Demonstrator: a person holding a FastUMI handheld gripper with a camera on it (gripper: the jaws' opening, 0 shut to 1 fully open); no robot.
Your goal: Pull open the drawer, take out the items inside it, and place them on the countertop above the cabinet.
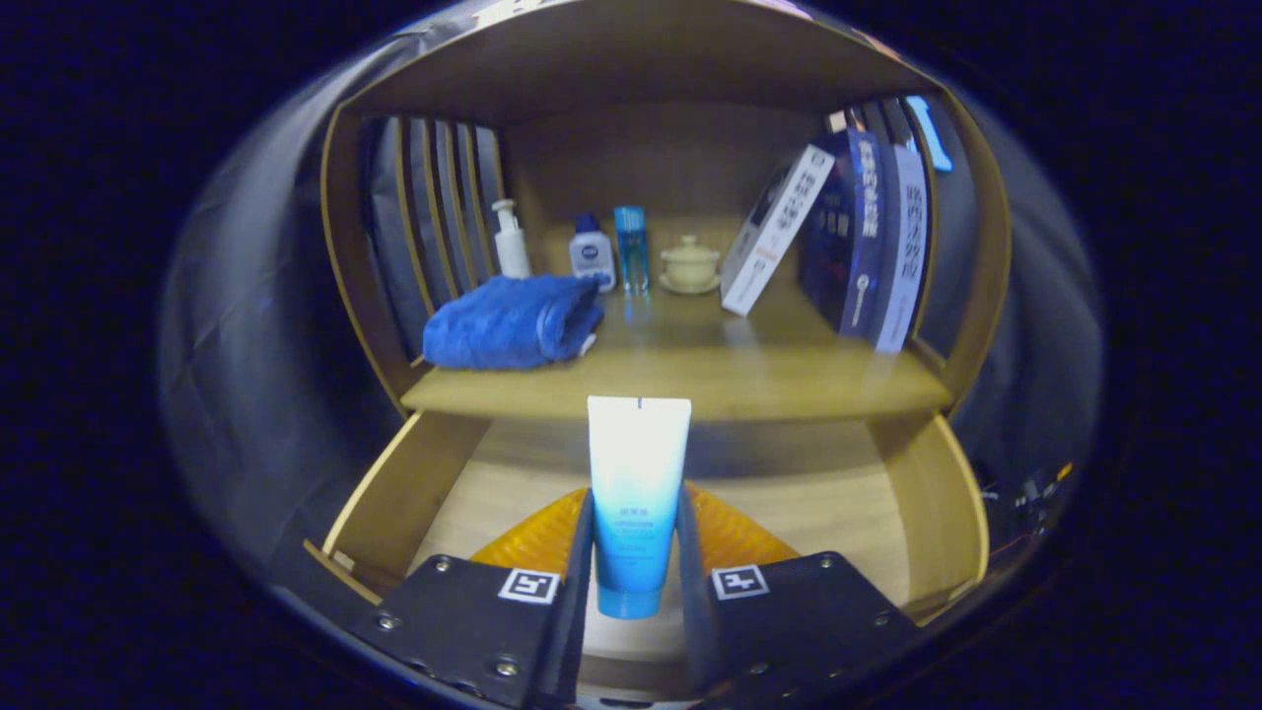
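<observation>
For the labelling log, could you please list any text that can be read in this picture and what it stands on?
No text can be read.
Tube, held in the gripper: small print, blurred.
Book spines and leaning white box on the countertop: lettering too blurred.
Small bottle: label too small.

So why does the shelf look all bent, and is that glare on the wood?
Gripper view: the fisheye lens bows the cabinet sides outward; the countertop shows soft reflections below the bottles; the rim is dim and blurred; the tube held in the claw is sharp and brightly lit.
</observation>
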